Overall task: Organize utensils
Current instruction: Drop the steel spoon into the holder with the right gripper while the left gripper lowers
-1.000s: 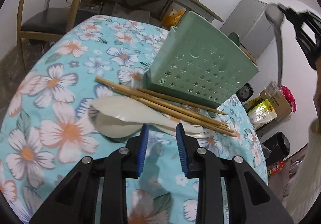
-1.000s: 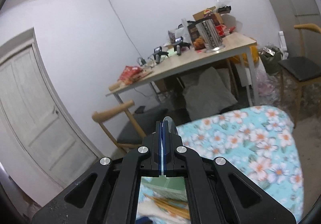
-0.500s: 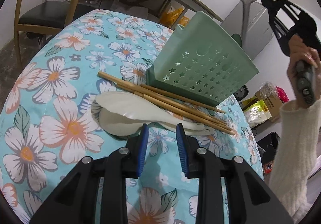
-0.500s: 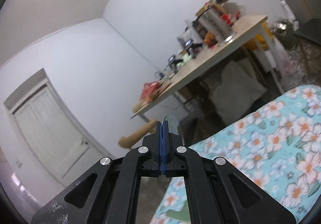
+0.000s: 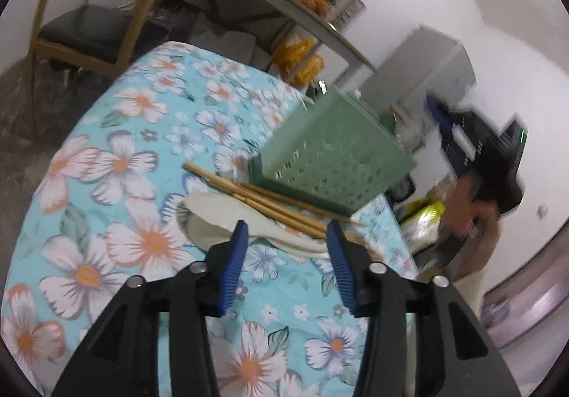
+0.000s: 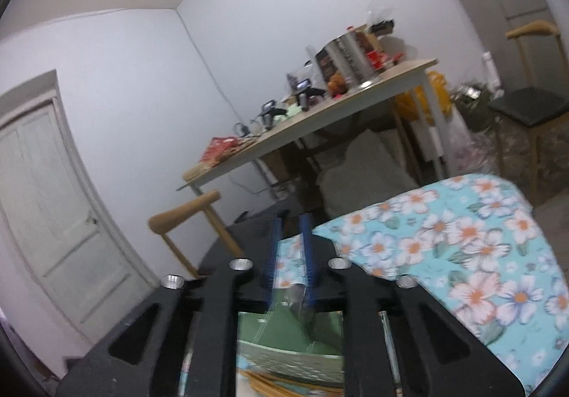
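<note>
A green perforated utensil holder [image 5: 334,155] stands on the floral tablecloth [image 5: 117,162]. Wooden chopsticks [image 5: 263,199] lie against its base, across a white rice paddle [image 5: 217,215]. My left gripper [image 5: 287,230] hovers just short of the paddle, its jaws opening with nothing between them. My right gripper [image 6: 291,237] hangs over the holder [image 6: 284,336], jaws opening. A blurred metal spoon [image 6: 300,297] sits low between its fingers, over the holder's mouth, and the pads are not pressing on it. In the left wrist view the right gripper [image 5: 473,144] is a dark blur behind the holder.
A wooden chair [image 5: 89,27] stands beyond the table's far edge. A long cluttered table [image 6: 320,123] runs behind it, with a second chair [image 6: 185,215] close by. A grey cabinet [image 5: 426,77] and bags on the floor [image 5: 423,219] lie to the right.
The right gripper came down from high above to just over the holder and its shut jaws parted, letting the spoon slip down. The left gripper's jaws widened and it shifted slightly.
</note>
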Available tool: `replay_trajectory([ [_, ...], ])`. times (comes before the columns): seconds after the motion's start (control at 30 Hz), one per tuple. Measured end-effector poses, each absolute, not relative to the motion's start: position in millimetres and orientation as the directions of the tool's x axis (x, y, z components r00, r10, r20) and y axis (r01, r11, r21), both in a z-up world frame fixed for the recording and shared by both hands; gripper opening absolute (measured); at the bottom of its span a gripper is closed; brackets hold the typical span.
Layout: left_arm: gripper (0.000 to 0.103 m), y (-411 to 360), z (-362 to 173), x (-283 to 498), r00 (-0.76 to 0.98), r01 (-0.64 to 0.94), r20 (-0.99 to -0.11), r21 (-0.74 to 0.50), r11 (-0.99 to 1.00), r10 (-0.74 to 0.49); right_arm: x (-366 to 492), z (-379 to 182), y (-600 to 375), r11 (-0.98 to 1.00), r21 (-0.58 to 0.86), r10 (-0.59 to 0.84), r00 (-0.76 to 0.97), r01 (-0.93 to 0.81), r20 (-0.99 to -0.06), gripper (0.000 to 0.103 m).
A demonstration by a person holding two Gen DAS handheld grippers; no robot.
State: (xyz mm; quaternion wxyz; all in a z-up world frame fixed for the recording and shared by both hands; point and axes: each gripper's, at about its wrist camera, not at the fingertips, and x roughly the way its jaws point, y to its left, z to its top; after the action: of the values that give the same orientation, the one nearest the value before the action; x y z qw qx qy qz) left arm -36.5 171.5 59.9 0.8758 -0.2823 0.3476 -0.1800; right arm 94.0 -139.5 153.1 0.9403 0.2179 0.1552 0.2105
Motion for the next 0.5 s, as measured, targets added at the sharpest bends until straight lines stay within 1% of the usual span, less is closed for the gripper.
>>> replay_trajectory([
  [0.13,0.046,185,47,-31,0.673,0.043,-0.529,-0.669,0.742,-0.517,85,151,-139,0.789,0.500,0.501,0.844,-0.356,-0.190,0.031],
  [0.23,0.046,190,21,-18,0.609,-0.037,-0.530,-0.762,0.646,-0.590,74,154,-133,0.797,0.472,0.508,0.841,-0.378,-0.185,0.031],
  [0.33,0.046,191,0,-7,0.578,-0.093,-0.494,-0.831,0.549,-0.650,68,156,-136,0.759,0.502,0.551,0.820,-0.414,-0.157,0.031],
  [0.4,0.046,188,-6,-6,0.573,-0.103,-0.480,-0.846,0.523,-0.664,65,158,-142,0.712,0.542,0.595,0.794,-0.445,-0.129,0.031],
  [0.5,0.046,182,-7,-3,0.582,-0.111,-0.500,-0.830,0.546,-0.642,58,163,-139,0.735,0.515,0.585,0.796,-0.441,-0.153,0.031],
])
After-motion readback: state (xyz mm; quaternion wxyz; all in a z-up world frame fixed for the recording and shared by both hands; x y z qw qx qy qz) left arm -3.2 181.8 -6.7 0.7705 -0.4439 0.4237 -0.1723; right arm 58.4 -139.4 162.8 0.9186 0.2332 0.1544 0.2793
